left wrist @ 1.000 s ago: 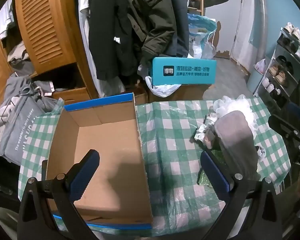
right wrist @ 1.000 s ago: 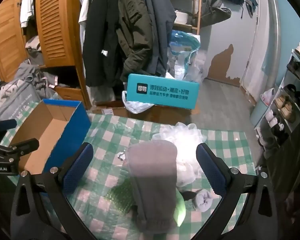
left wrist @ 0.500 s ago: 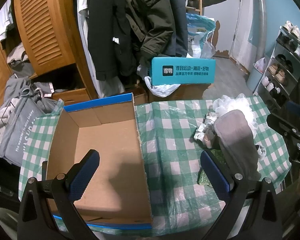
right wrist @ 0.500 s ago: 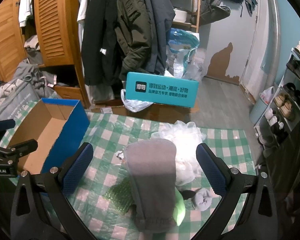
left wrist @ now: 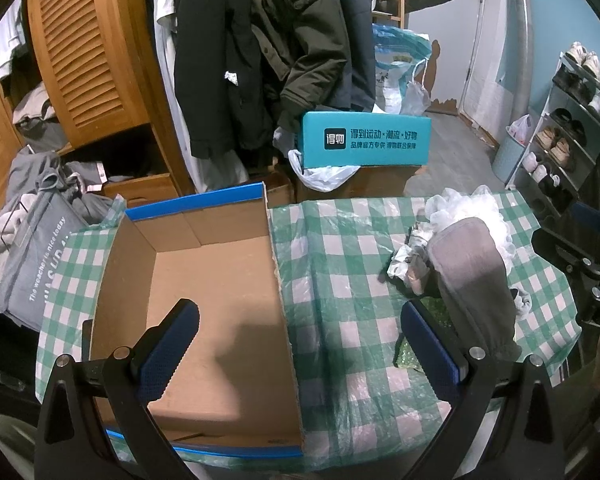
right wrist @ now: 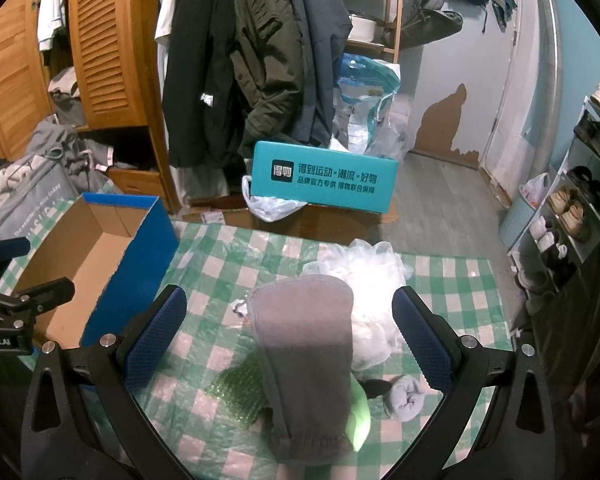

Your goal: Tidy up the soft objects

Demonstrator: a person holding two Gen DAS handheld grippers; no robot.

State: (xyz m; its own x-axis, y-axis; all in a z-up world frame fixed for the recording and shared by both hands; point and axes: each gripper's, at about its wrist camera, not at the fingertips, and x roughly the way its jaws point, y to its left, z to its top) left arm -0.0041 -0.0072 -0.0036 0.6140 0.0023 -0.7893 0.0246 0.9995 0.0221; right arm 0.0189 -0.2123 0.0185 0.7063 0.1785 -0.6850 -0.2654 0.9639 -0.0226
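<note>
Over the last second almost nothing has shifted: your right claw (right wrist: 286, 332) has only eased a touch farther over the pile, and your left claw (left wrist: 300, 348) has stayed parked above the near edge of the cardboard box (left wrist: 204, 300). Both claws hang released, holding nothing. Judging from that, the sorting has not started; the box looks bare inside, and the first pick is probably the grey mitt (right wrist: 304, 368).

The mitt lies on top of the pile on the checked counter (right wrist: 220, 252), framed between your right claw's 2 blue pads. The white mesh puff (right wrist: 364, 280) sits just behind it, a rolled grey sock (right wrist: 404, 398) to its right, and green bubble wrap (right wrist: 236, 384) pokes out on its left.

A bright green thing (right wrist: 360, 412) is mostly buried under the mitt, so you cannot tell what it is. The crumpled bits (left wrist: 404, 260) beside the mitt in the left view are too tangled to name. The box's near wall is cut off by your left claw's frame.
</note>
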